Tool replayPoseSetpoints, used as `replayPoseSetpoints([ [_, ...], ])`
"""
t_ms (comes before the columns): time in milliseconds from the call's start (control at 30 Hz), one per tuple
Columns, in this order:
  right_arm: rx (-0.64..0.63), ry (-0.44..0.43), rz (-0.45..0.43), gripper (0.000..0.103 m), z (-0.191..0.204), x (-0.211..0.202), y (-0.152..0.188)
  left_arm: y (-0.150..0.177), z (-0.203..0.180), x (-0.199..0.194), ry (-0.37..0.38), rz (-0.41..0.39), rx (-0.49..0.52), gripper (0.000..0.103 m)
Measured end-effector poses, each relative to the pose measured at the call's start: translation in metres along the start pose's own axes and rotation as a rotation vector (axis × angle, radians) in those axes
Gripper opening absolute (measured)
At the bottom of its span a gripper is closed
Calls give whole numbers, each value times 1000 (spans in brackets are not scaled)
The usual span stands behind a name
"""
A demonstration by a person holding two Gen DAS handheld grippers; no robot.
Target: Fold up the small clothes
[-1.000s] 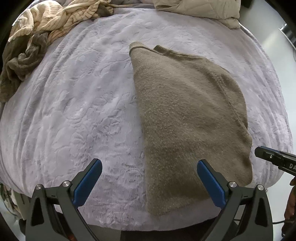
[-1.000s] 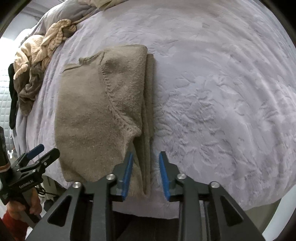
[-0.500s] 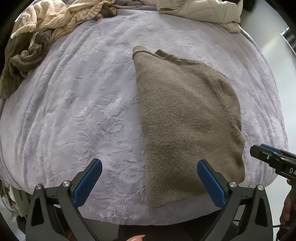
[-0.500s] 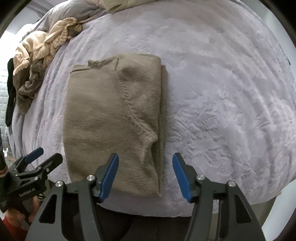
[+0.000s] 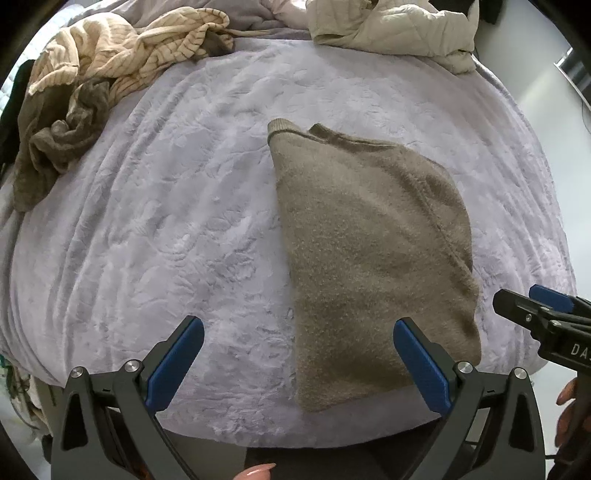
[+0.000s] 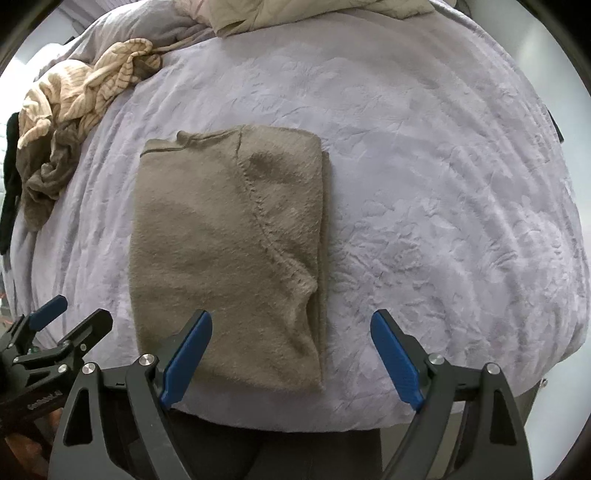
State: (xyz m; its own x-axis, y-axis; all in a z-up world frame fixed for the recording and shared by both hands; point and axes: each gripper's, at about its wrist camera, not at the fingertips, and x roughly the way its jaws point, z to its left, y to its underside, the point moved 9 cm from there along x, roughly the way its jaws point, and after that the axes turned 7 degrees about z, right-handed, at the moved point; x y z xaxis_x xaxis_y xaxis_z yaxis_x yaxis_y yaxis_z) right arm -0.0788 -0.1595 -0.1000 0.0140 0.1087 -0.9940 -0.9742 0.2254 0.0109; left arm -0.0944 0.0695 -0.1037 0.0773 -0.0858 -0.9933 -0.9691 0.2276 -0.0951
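Left gripper (image 5: 298, 354): jaws spread, empty.
Right gripper (image 6: 291, 354): jaws spread, empty.
Sweater (image 6: 229, 254): folded flat on blanket (image 6: 443, 184); layered side edge seen from right wrist only.

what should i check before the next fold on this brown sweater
1. Left gripper free: open, nothing between its fingers. Ok.
2. Right gripper free: open, empty, above the sweater's near edge. Ok.
3. Brown sweater lies flat on the lilac blanket, already folded lengthwise, right-hand layers roughly stacked. Ok.
4. Near hem square: in the left wrist view the sweater has its bottom edge slanted near the bed's front edge. Not ok.
5. Room to fold away from you: bare blanket beyond the collar; the striped clothes pile and the quilted beige piece lie apart. Ok.
6. Sleeve tucked fully inside: cannot tell.
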Motion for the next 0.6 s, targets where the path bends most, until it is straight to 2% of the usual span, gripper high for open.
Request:
replayPoseSetpoints([
  [67, 9, 1, 8, 90, 1, -2, 0, 0, 2, -2, -21, 9, -2, 103],
  [200, 15, 16, 7, 90, 5, -7, -2, -1, 4, -6, -1, 19, -22, 103],
  [600, 13, 37, 26, 90, 16, -6, -2, -6, 10, -12, -32, 13, -24, 103],
])
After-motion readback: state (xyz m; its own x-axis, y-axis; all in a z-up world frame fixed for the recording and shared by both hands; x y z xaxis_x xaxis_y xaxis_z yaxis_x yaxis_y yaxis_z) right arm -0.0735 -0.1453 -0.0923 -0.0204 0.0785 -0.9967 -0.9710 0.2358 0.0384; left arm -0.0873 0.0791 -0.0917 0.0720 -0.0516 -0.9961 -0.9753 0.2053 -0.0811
